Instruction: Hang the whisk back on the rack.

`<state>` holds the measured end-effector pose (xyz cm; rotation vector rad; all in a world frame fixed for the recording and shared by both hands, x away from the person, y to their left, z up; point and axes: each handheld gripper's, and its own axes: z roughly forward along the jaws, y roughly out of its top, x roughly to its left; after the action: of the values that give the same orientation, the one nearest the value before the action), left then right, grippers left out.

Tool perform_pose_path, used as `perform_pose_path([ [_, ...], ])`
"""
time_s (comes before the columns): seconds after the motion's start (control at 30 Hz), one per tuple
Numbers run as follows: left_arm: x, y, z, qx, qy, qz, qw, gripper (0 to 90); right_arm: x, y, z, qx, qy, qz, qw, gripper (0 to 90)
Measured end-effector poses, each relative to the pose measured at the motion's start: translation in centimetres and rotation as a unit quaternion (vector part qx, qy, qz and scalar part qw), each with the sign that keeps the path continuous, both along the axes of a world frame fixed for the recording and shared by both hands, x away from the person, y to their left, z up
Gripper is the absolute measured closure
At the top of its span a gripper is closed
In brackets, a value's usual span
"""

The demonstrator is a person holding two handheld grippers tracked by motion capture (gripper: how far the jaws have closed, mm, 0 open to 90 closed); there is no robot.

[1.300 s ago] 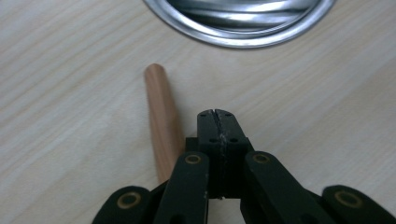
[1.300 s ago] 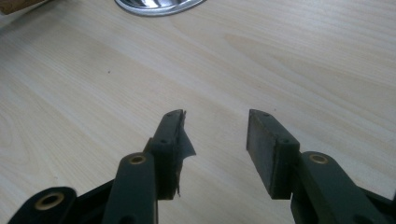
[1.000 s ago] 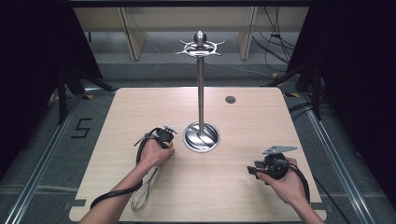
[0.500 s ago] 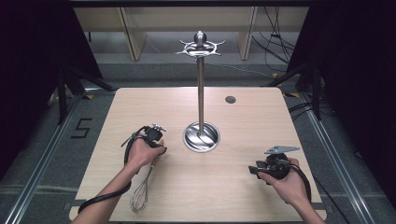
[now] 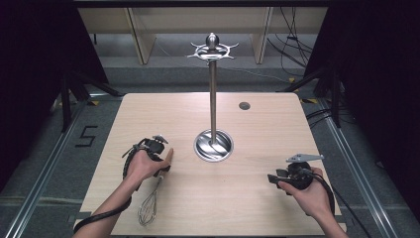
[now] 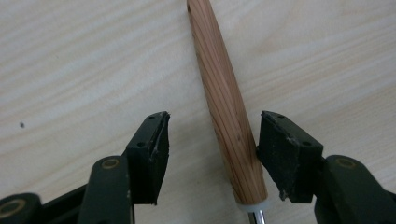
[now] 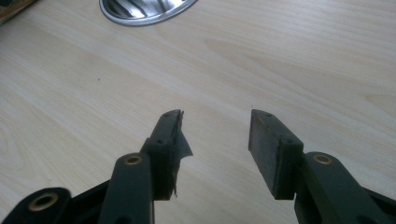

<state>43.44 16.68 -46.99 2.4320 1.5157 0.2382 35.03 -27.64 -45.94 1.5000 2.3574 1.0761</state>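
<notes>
A wire whisk [image 5: 147,210] with a wooden handle [image 6: 224,93] lies flat on the table near its front left corner. My left gripper [image 5: 159,168] hangs over that handle, pointing down. Its jaws have just been opening, and the left gripper [image 6: 212,123] now stands open. The handle lies between the pads, close against the right-hand one and well off the other. At the front right my right gripper [image 5: 274,177] rests low over bare wood. The right gripper [image 7: 215,121] is open, with nothing between its fingers.
A tall metal stand [image 5: 213,99] with a crown of hooks on top rises from a round shiny base [image 5: 213,145] at the table's middle; the base's rim [image 7: 144,9] lies ahead of the right jaws. A small dark disc [image 5: 244,105] sits at the back right.
My left hand has shifted to the left, away from the stand's base, along the whisk's handle. The whisk lies where it was. The right hand has kept still.
</notes>
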Motion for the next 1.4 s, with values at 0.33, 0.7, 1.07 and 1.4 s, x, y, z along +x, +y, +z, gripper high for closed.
perform_pose_path([
  [0.33,0.0,0.1,-1.0,-0.011,0.039,0.015,0.9991,63.3,0.1,0.1,-0.6,-0.01,-0.024,-0.002,0.9997,54.8],
  [0.7,-0.9,0.8,-0.2,-0.074,0.014,0.033,0.9966,71.7,0.0,0.0,-0.3,-0.03,-0.009,-0.003,0.9995,54.8],
  [1.07,-3.4,2.1,3.0,-0.227,-0.118,-0.042,0.9657,71.8,0.3,-0.1,-0.5,-0.01,-0.01,0.014,0.9998,54.4],
  [1.4,-4.8,1.6,5.0,-0.295,-0.186,-0.1,0.9317,71.8,0.2,0.1,-0.6,-0.013,-0.018,-0.014,0.9997,54.2],
])
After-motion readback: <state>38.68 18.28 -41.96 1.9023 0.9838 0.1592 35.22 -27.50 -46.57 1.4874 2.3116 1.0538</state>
